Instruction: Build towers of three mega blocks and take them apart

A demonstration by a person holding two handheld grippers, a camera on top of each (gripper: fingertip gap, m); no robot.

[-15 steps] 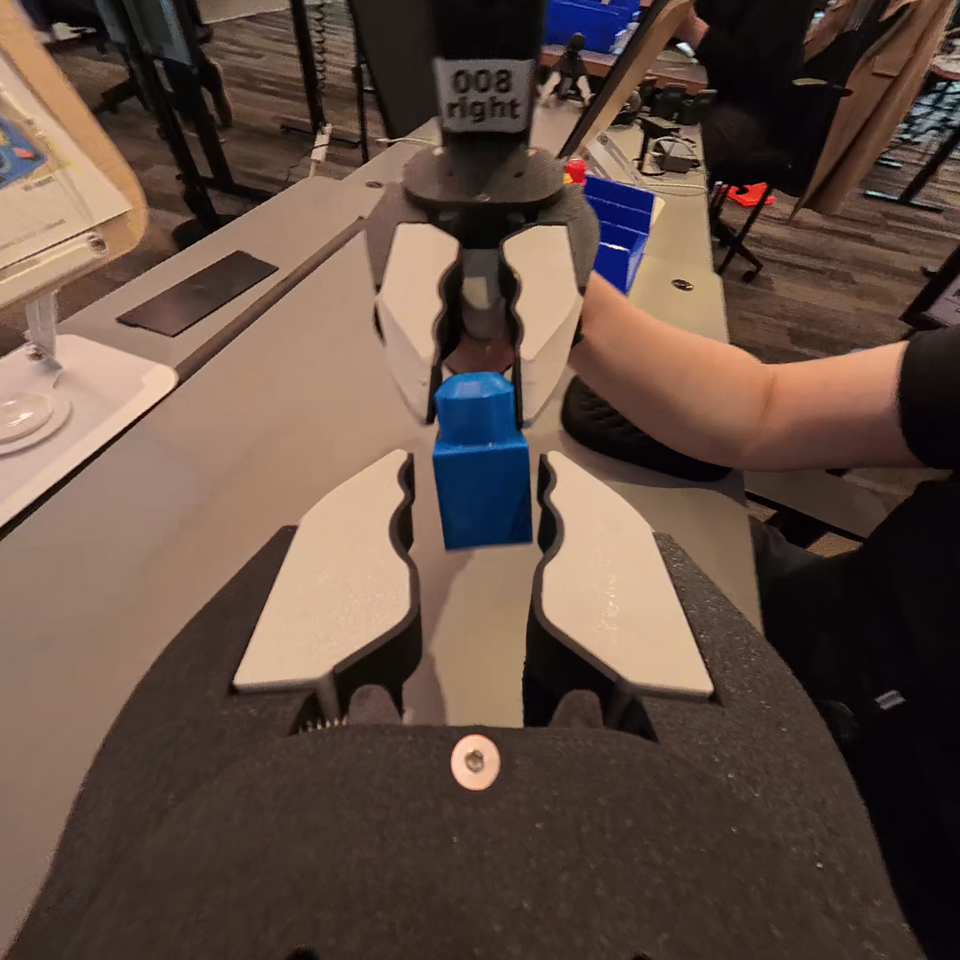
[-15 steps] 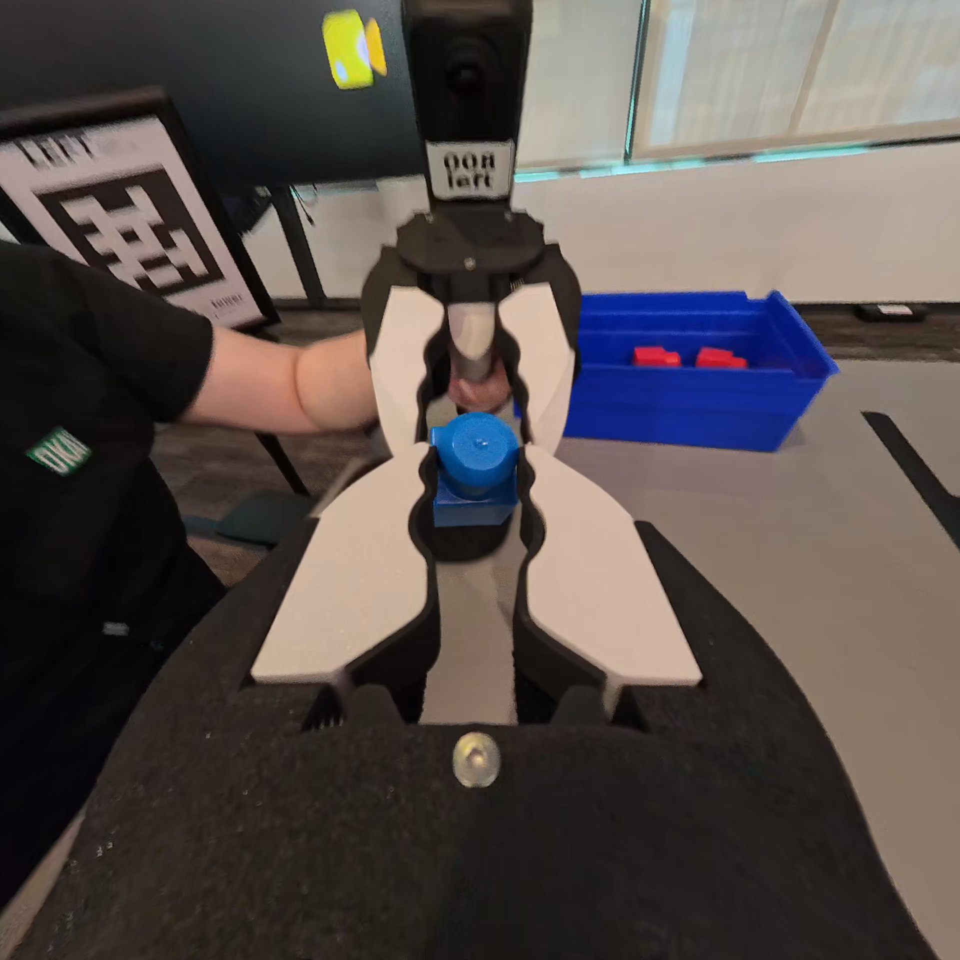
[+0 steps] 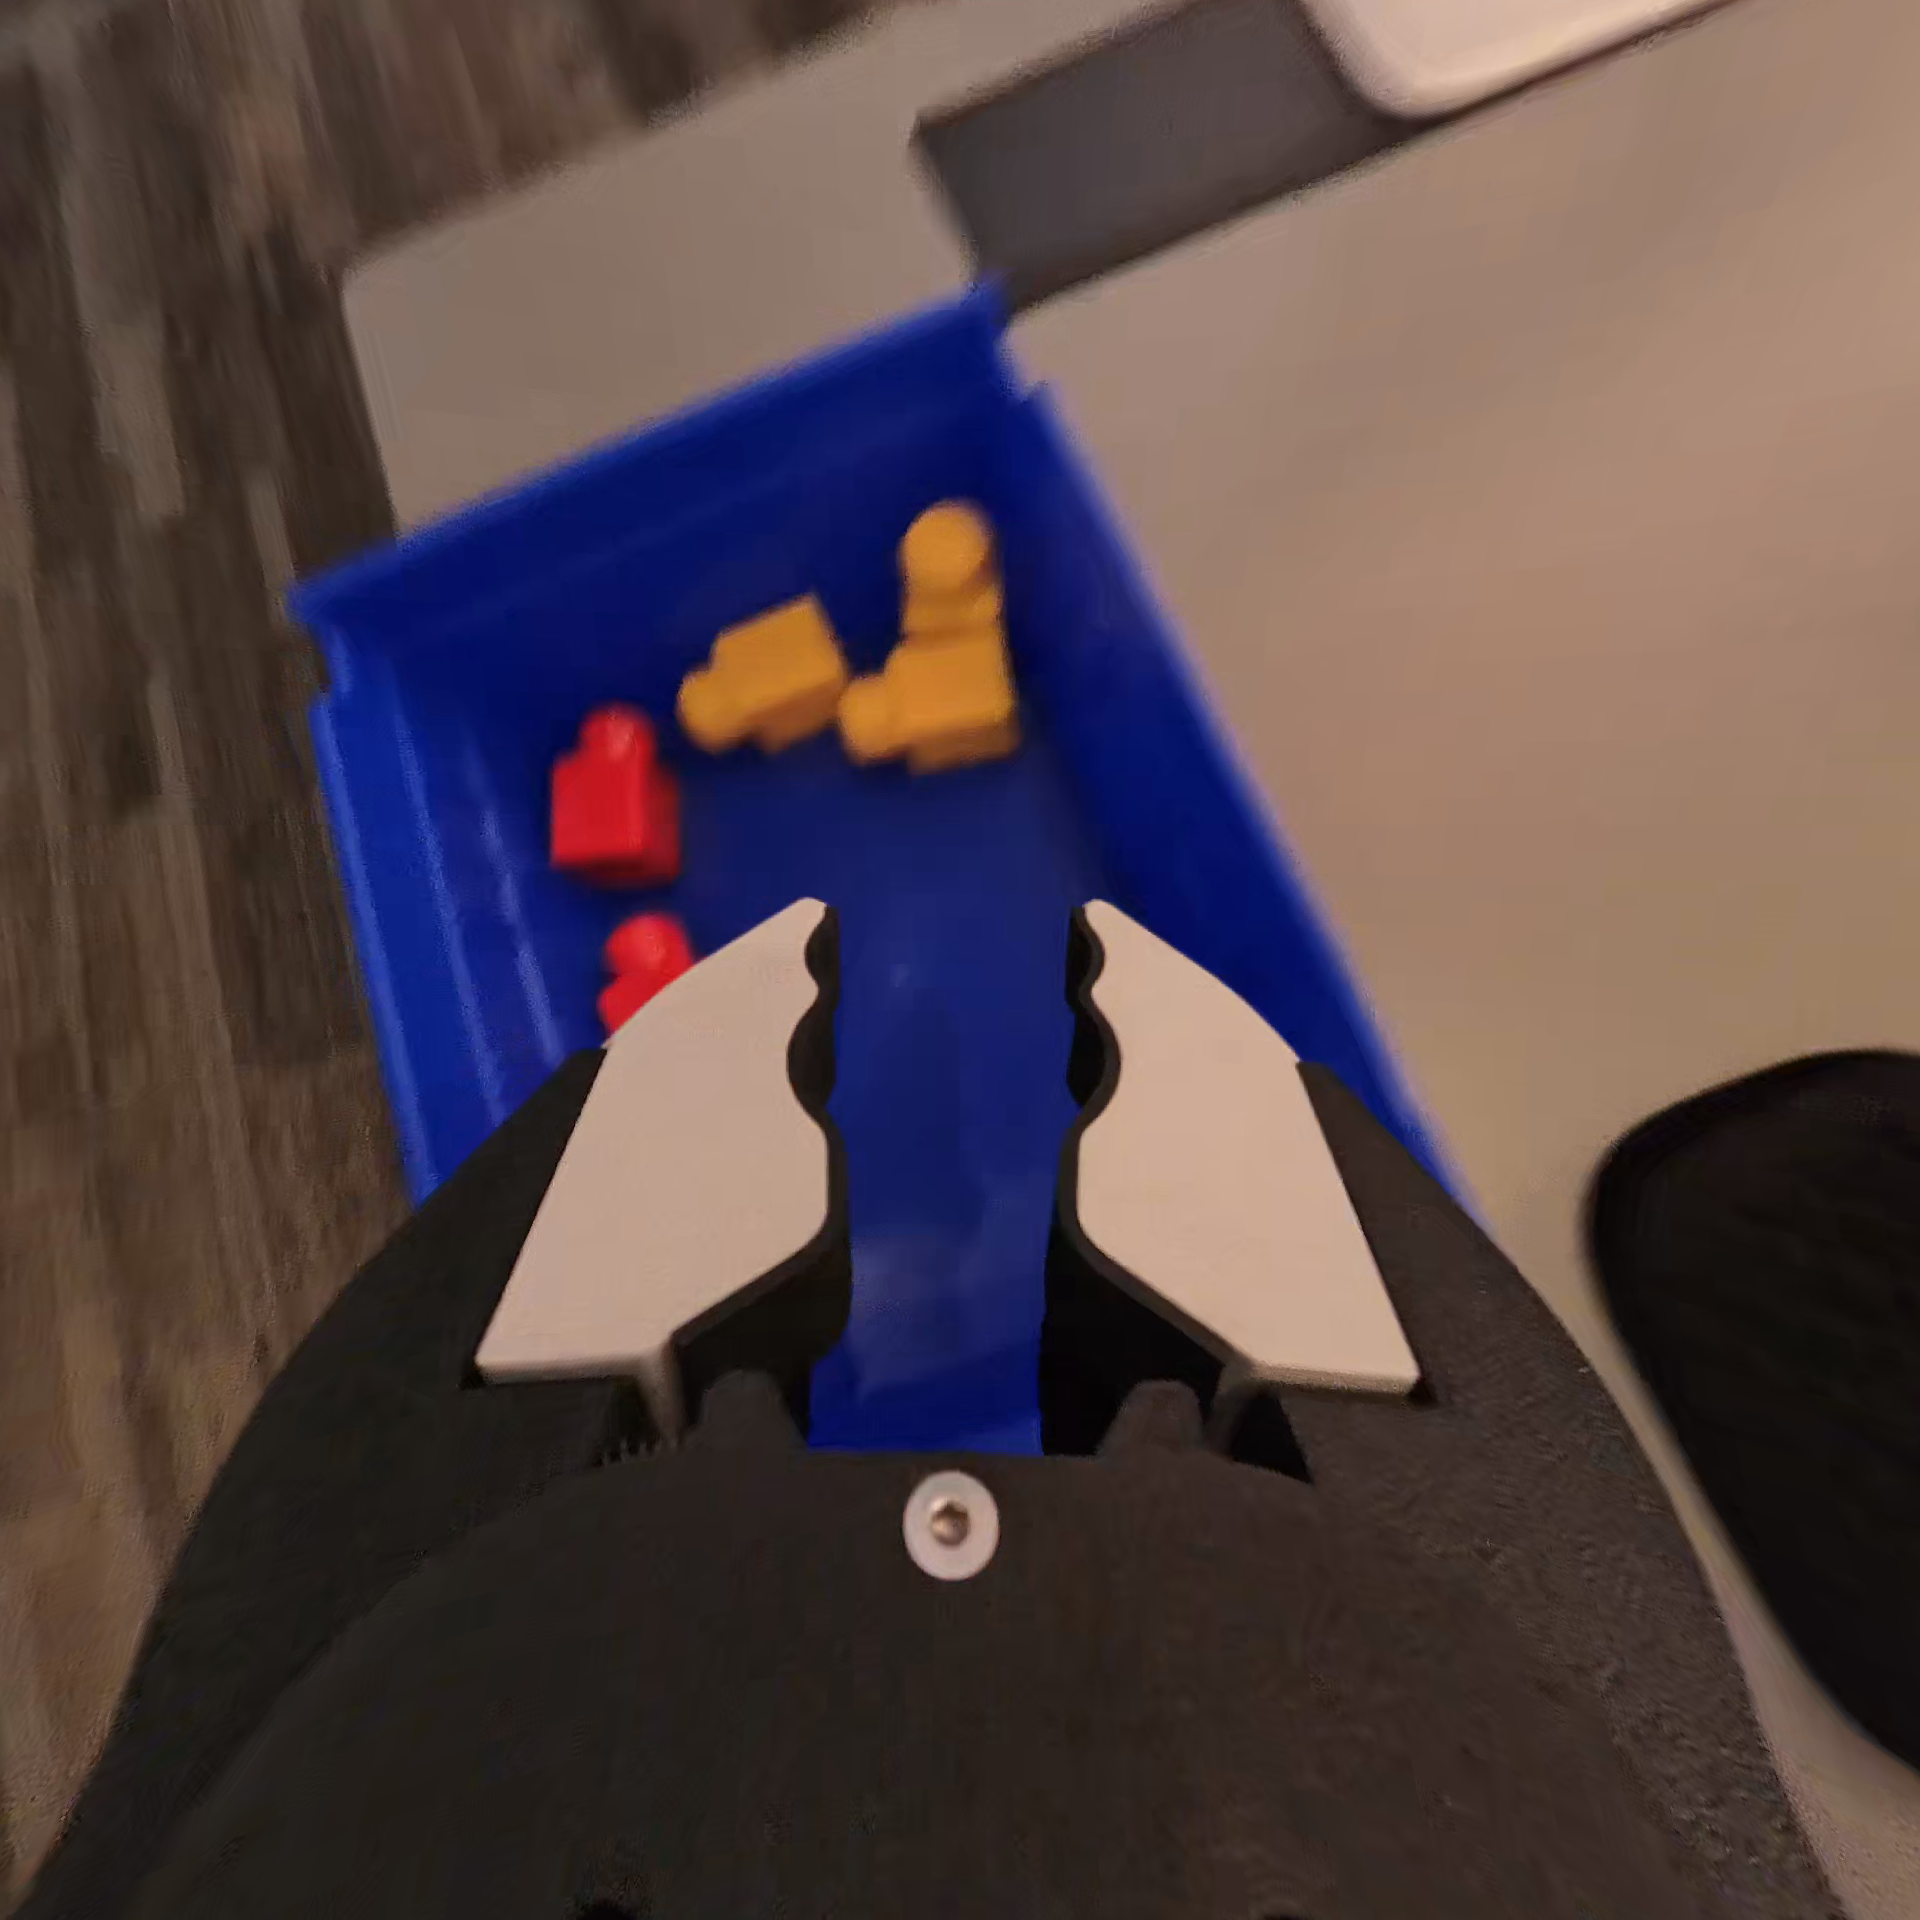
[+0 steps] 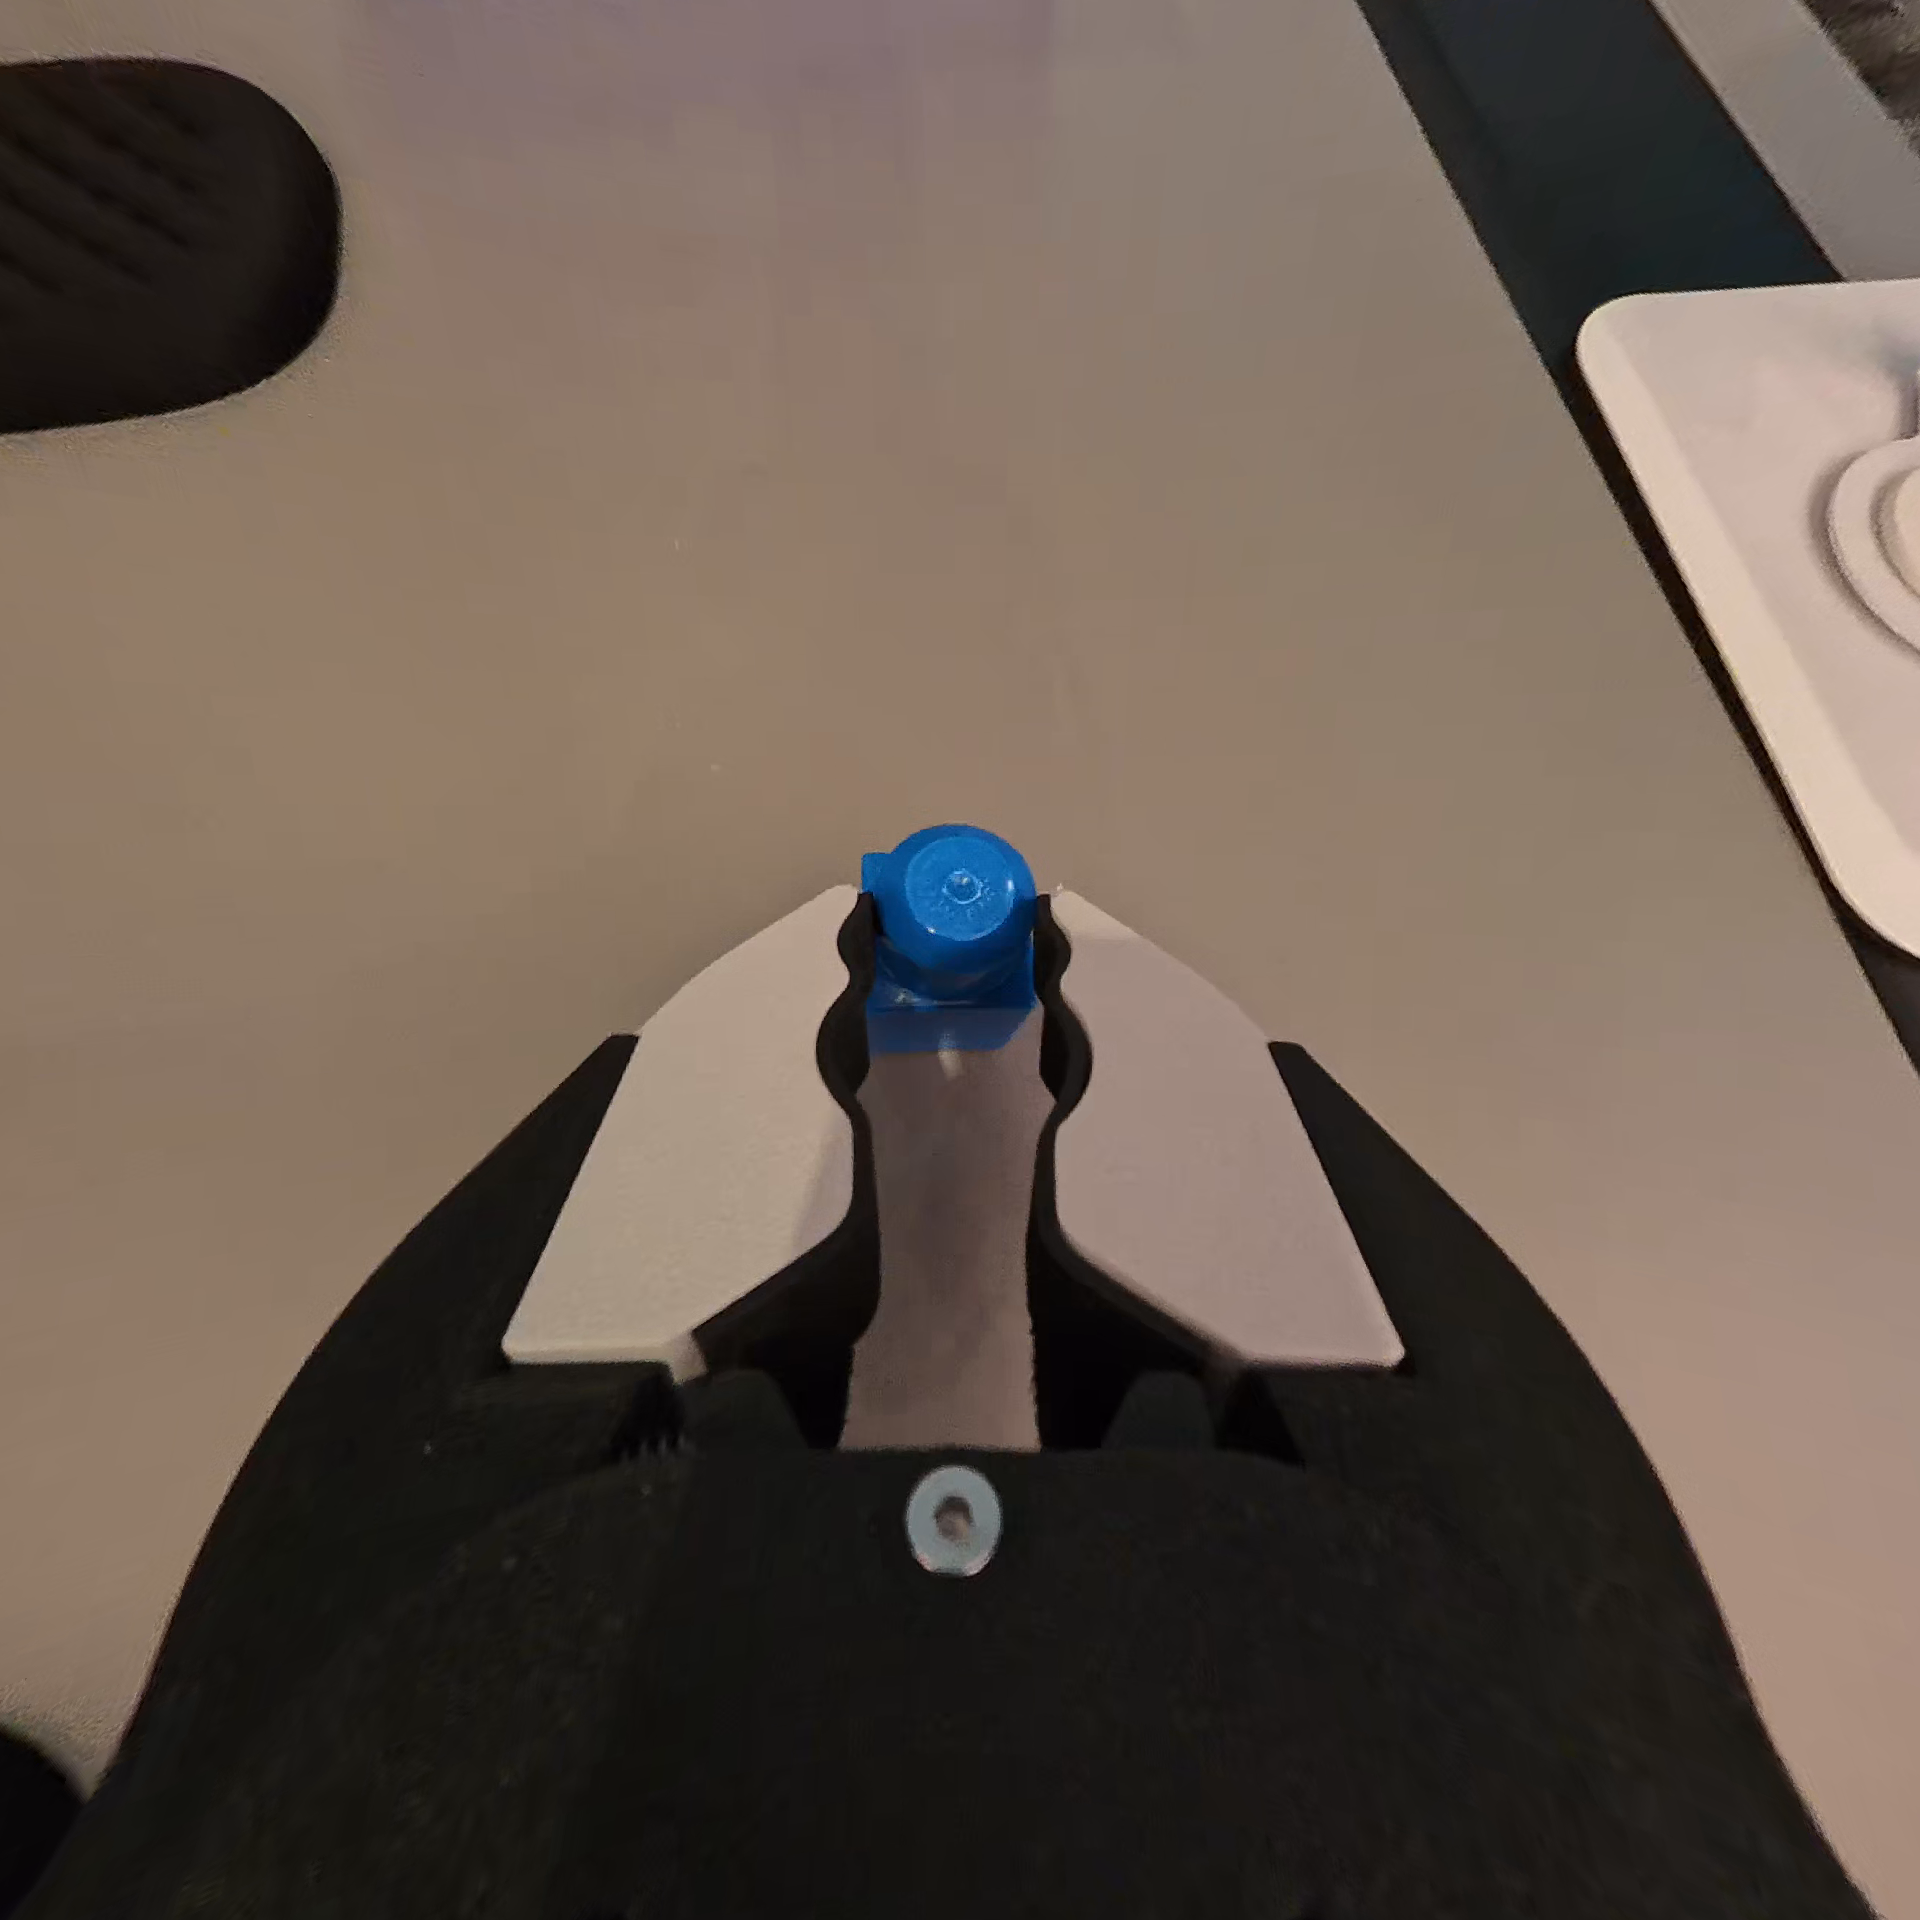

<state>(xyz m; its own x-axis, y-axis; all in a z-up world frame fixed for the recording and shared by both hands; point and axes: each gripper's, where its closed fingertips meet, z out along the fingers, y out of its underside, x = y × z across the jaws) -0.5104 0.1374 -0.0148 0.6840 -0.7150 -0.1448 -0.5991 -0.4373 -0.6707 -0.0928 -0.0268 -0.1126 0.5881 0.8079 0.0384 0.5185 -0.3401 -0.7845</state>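
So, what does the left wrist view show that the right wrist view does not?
Only the left wrist view shows the blue bin holding red blocks and yellow blocks, under the open, empty left hand-held gripper. Only the right wrist view shows the blue block gripped by the right hand-held gripper, and a white tray. Both show the grey table and a black pad.

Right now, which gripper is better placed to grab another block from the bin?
Probably the left gripper: it is open and empty, right over the blue bin of loose blocks. The right gripper is busy clamping a blue block.
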